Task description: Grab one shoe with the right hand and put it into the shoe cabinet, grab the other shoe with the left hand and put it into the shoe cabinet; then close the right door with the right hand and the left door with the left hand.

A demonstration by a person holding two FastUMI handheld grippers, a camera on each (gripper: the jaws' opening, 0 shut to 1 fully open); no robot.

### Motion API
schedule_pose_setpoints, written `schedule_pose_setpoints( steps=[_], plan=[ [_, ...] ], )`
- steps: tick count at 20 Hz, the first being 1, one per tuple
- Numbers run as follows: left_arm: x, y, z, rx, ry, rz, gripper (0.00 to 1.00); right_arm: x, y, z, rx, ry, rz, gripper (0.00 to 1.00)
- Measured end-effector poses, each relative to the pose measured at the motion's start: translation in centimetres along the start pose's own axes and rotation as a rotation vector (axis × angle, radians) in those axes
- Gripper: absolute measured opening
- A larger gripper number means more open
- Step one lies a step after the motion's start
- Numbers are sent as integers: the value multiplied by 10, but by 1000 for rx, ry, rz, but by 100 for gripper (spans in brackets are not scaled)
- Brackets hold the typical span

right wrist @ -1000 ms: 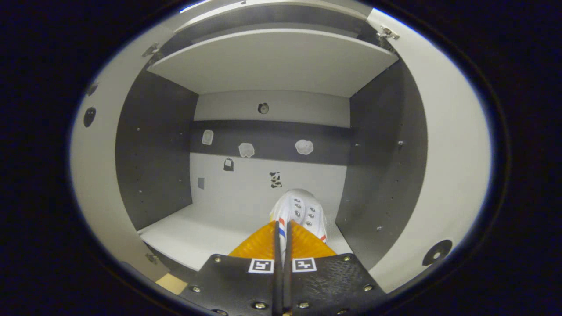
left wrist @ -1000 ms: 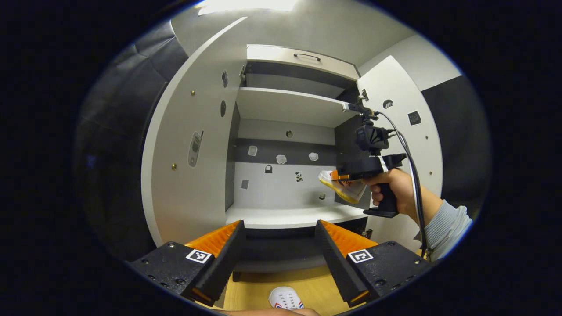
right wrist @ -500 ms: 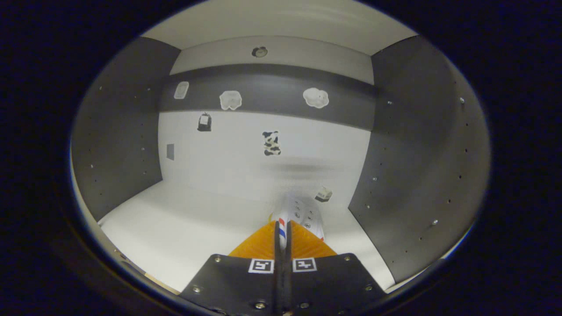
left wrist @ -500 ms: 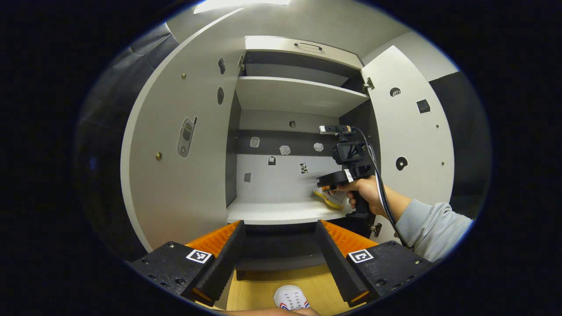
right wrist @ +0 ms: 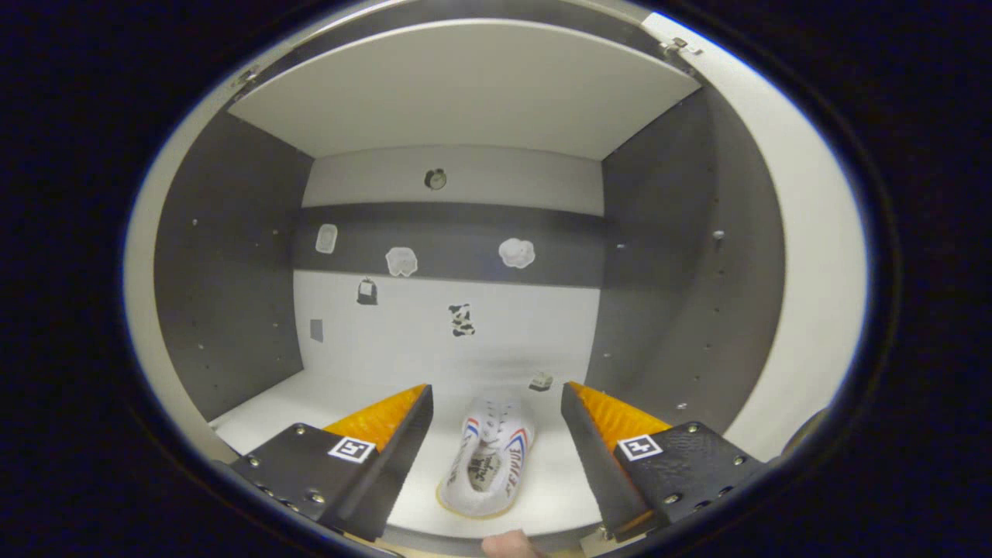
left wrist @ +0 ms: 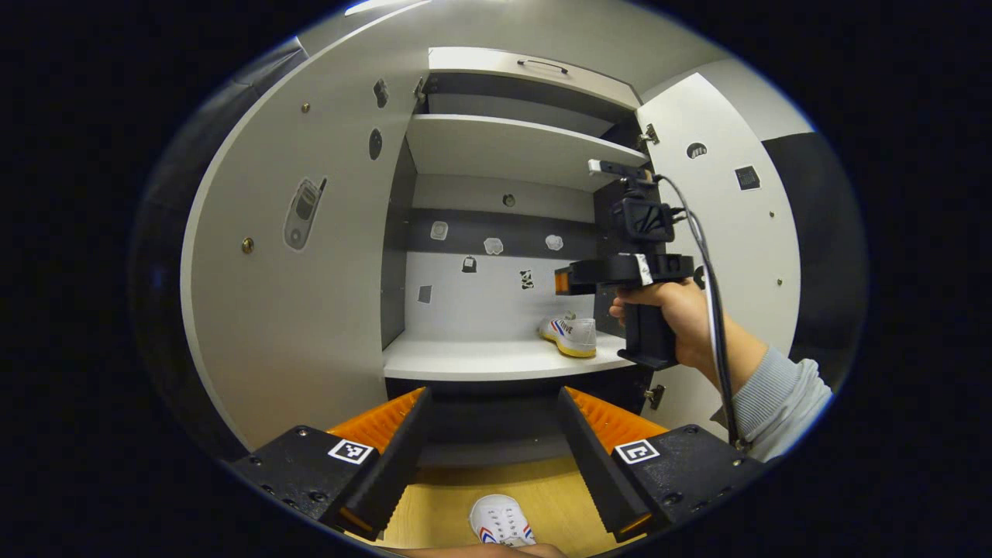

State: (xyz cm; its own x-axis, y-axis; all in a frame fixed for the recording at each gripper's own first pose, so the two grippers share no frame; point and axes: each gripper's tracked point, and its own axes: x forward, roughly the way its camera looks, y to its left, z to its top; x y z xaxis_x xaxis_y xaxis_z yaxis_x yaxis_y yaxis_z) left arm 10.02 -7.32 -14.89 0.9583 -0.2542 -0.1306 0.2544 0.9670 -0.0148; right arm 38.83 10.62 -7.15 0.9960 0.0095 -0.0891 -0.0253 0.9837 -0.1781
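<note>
Shoe cabinet (left wrist: 496,364) with both doors swung wide, left door (left wrist: 310,256) and right door (left wrist: 728,232) standing out to the sides. One shoe (right wrist: 487,459) lies flat on the lower shelf (right wrist: 310,411), sole down, toward the right side wall, toe pointing at the back panel; in the left gripper view it sits at the right end of that shelf (left wrist: 570,335). Upper shelf (left wrist: 511,147) above it is bare where visible. Small stickers on the back panel (right wrist: 434,310).

Right claw (right wrist: 496,434) is spread wide, holding nothing, fingers either side of the shoe and not touching it. From the left gripper view, this claw (left wrist: 559,280) hangs above the shoe at the cabinet's right side, held by a hand (left wrist: 678,310) with a grey sleeve (left wrist: 783,395); a cable runs down from it.

Left claw (left wrist: 492,434) is also spread wide and holds nothing, out in front of the cabinet and below the shelf edge. The other shoe (left wrist: 501,521) lies on the wooden floor (left wrist: 442,511) under it, between the fingers in the picture, not gripped.
</note>
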Motion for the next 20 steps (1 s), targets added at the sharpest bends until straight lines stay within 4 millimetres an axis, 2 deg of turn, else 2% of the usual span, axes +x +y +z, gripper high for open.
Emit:
schedule_pose_setpoints(
  steps=[1,3,7,11,13,15,20],
  plan=[
    [0,-1,-1,10,0,0,97,-18,-9,4,1,-15,-8,98],
    [1,5,1,27,-17,25,98,-52,-10,10,4,-51,14,99],
    [-3,4,-1,37,-27,65,97,-135,-25,12,36,-110,36,98],
    [-12,-8,-16,49,7,61,97,-211,-45,3,79,-156,21,98],
    [-19,-12,-26,45,15,49,98,-244,-53,-8,106,-154,22,98],
    [-26,-11,-43,26,25,52,96,-276,-60,-21,136,-153,17,98],
    [-40,4,-116,17,122,64,96,-355,-61,-51,147,-171,25,98]
  ],
)
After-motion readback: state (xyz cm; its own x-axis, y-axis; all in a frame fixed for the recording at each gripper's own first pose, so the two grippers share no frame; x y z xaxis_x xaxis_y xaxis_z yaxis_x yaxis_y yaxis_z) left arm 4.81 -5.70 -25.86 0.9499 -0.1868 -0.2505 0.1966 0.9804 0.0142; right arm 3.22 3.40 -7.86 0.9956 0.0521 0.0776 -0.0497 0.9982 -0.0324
